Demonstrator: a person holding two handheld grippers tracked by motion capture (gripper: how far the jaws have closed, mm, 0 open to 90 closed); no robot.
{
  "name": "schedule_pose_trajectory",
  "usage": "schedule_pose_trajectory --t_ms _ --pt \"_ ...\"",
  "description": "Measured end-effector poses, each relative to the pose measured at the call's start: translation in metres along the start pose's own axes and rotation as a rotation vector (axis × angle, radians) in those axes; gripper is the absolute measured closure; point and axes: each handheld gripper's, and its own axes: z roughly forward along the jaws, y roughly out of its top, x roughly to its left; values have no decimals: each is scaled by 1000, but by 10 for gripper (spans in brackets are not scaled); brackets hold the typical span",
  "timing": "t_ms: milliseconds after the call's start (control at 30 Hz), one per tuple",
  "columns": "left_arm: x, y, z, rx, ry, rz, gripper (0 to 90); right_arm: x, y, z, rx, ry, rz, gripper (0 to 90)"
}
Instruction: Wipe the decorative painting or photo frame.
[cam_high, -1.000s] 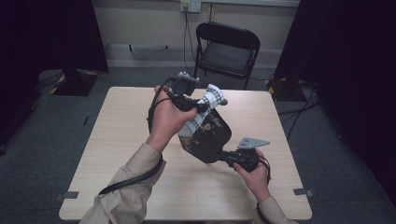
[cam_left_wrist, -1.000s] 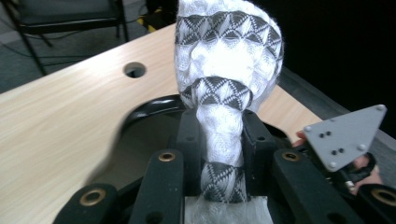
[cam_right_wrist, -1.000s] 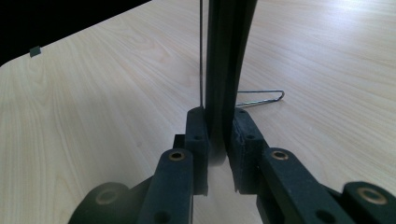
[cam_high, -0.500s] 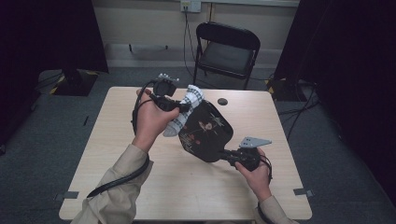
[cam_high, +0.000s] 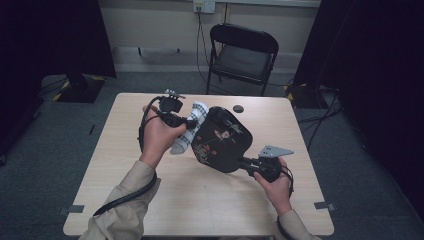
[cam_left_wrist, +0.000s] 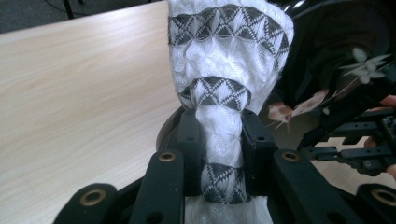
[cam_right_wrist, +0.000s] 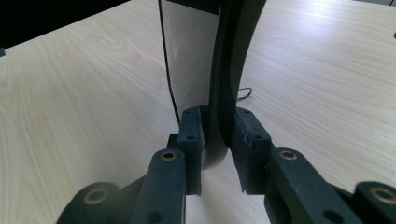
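Over the left half of the table (cam_high: 115, 165) I've got my left gripper (cam_high: 192, 123) clamped tight on a white cloth (cam_high: 191, 128) with grey diamond bands. In the left gripper view the cloth (cam_left_wrist: 223, 93) is bunched up between the pads and sticks out past them, pressed right against the black tray.

The black tray (cam_high: 222, 139), glossy with a little flower pattern on it, sits tilted up on edge above the middle of the table, between my two hands.

On the right, my right gripper (cam_high: 246, 162) has the tray's lower rim in its jaws. From the right gripper view (cam_right_wrist: 217, 154) the rim (cam_right_wrist: 223, 84) runs between the pads; the jaws have just been opening a bit, and there's a gap showing on one side, so the grip looks loose.

Beyond the tray there's a small dark round thing (cam_high: 238, 108) on the tabletop.
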Motion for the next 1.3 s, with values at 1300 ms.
schedule_pose_trajectory --t_ms 1300 --pt "42 -71 45 62 28 -128 737 4 0 2 -3 -2 -8 762"
